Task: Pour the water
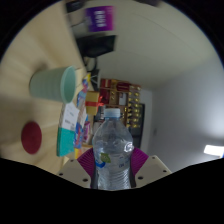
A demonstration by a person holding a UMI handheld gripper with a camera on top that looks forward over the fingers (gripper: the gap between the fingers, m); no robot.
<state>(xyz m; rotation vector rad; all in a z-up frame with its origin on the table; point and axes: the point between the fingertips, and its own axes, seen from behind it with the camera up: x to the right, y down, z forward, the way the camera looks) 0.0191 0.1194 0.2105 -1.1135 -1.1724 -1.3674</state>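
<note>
Gripper view, gripper (pixel 113 163) clamping clear ribbed bottle (pixel 112 148)

Dark red round coaster (pixel 31 138) lying flat on pale counter (pixel 40 45). Beside it, colourful printed cards (pixel 70 118). Purple box (pixel 99 16) further off. Beyond, shelves of bright packages (pixel 122 100).

Pale table (pixel 40 105), white wall (pixel 180 95), cluttered shelves (pixel 122 100).
</note>
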